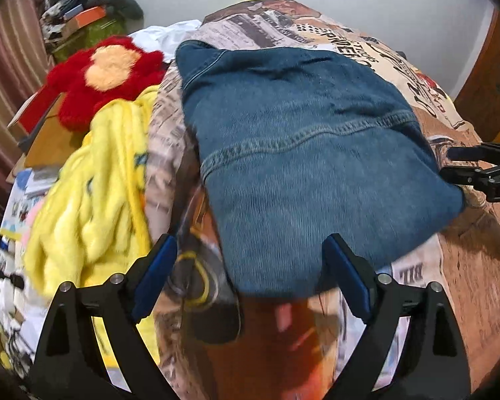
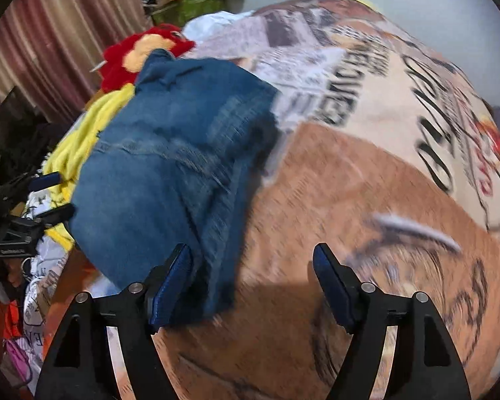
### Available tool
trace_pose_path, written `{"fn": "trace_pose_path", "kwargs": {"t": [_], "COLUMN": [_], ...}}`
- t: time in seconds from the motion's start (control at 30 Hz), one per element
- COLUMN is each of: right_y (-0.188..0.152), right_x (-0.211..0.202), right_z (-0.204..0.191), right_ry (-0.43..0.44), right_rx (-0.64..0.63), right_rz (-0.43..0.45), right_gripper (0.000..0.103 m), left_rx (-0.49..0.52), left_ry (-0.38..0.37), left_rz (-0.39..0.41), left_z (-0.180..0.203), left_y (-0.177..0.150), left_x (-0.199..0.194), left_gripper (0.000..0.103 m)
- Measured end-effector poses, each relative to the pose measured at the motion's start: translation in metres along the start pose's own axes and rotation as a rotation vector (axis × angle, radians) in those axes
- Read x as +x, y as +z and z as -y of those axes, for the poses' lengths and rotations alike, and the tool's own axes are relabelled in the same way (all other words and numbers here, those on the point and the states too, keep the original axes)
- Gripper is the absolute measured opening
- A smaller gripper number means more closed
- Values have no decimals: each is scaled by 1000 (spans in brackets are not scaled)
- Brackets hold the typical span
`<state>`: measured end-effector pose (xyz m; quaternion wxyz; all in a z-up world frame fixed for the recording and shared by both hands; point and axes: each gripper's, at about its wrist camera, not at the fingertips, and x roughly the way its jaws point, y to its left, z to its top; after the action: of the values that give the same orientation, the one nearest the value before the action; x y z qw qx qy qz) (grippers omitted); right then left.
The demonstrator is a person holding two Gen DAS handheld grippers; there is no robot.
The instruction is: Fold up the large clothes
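Note:
A folded blue denim garment (image 1: 303,153) lies on a bed covered with a printed brown and cream bedspread (image 1: 466,266). My left gripper (image 1: 250,256) is open and empty, its blue pads either side of the denim's near edge, just above it. My right gripper (image 2: 251,266) is open and empty, over the bedspread at the denim's (image 2: 170,166) right near corner. The right gripper also shows at the right edge of the left wrist view (image 1: 476,166). The left gripper shows at the left edge of the right wrist view (image 2: 46,196).
A yellow fleece blanket (image 1: 93,200) and a red plush toy (image 1: 106,73) lie left of the denim. White cloth (image 1: 163,38) lies behind them. Boxes and clutter (image 1: 80,16) stand against a striped curtain (image 2: 60,43). A wooden headboard (image 1: 490,80) is at the right.

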<state>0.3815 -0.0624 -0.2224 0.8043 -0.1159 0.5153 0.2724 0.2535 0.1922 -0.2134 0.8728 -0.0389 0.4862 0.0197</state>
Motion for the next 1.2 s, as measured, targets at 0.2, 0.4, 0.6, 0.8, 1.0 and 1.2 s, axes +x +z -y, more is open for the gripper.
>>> {"fn": "trace_pose_path", "kwargs": {"t": [0.2,0.4,0.6,0.8,1.0,1.2], "right_y": [-13,-10,-12,-35,-67,-94], "right_x": [-45,-136,-217,-283,-311,-319], "right_z": [5,-26,-68,-110,-138,-159], "right_ry": [-40,49,96,115,69,22], "right_rx": [36,49,4,-44,-62,-56], "right_rz": [85,355,589,795,916,952], "right_gripper": [73,73,73,73,73,79], "left_rx": [-1,-33,-39,-21,-14,-33], "left_ry": [55,38,-12,-30,-23,-3], "left_rz": [98,341,590,776,887,896], "left_z": [10,22,35,55,67,73], "left_y": [-3,11,13,-6,-36,-55], "left_x": [-41,-127,-213,-275,-307,-314], "left_gripper": [90,90,90,90,90,98]}}
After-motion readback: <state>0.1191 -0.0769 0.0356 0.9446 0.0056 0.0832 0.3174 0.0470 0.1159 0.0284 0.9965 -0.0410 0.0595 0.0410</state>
